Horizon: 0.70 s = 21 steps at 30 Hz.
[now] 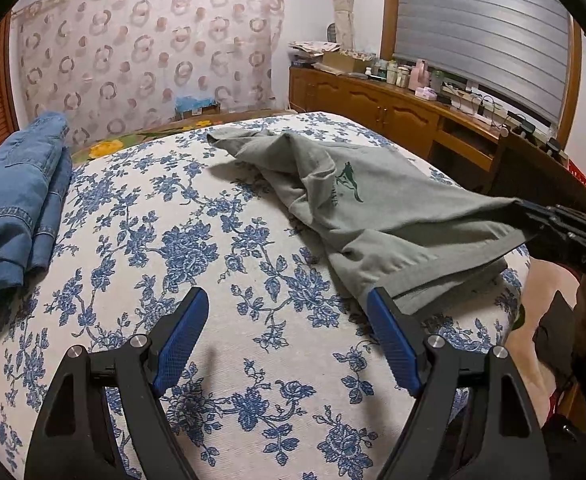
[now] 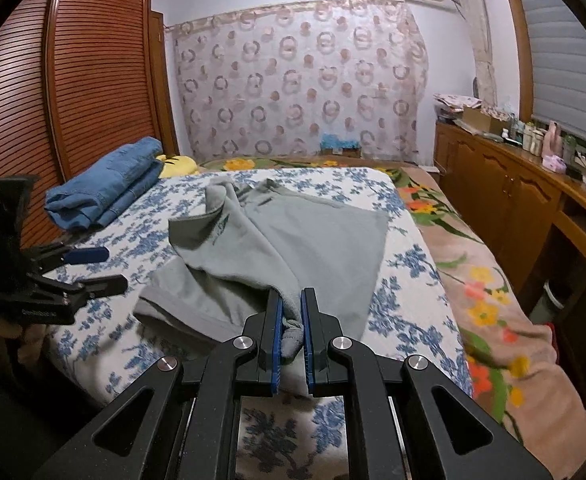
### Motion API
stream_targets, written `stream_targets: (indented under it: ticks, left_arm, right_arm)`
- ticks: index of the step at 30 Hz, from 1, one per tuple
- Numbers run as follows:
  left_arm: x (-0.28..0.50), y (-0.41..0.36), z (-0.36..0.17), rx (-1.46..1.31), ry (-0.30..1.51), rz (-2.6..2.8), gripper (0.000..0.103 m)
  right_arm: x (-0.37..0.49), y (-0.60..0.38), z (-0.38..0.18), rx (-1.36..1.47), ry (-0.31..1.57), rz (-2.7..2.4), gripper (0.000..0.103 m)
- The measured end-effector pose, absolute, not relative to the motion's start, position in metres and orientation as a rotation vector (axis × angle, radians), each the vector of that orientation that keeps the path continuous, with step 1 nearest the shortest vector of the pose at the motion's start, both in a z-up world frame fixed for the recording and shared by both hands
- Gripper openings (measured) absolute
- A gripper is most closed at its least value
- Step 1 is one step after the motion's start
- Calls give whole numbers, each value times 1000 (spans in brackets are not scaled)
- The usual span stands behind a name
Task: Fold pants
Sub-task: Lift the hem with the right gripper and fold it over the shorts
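Risk: grey pants (image 1: 373, 208) lie rumpled on the bed (image 1: 221, 280), held at one corner only; lifting could drag and bunch them. Folded jeans (image 1: 17, 204) far left. Left tool (image 1: 287, 320): spread wide, empty, just above the bedspread. Right tool (image 2: 291, 320): pressed together, pinching the pants' near corner.

The left gripper (image 1: 287, 322) has its two fingers spread wide apart, and nothing is between the blue pads (image 1: 181, 340). It hovers low, with the fingers pointing forward. The right gripper (image 2: 292, 320) has its fingers drawn close together, and they pinch a bunch of grey cloth. In the left wrist view it comes in from the right side (image 1: 533, 210)
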State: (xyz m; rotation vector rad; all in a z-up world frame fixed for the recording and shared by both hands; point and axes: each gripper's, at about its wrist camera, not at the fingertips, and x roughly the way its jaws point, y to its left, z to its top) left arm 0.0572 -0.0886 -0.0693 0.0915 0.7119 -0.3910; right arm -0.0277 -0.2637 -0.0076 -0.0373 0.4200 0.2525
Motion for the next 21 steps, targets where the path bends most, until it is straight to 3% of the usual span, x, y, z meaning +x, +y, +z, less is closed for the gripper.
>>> stream_targets:
  ticks: [19,21]
  left_arm:
    - [56,-96,-73,97,725,-437,82]
    - [56,-99,-74,97,730,-454,75]
  right_arm:
    - [-10,-277,-13,27,510,197,9]
    - [-10,-280,-11,59,515,194,12]
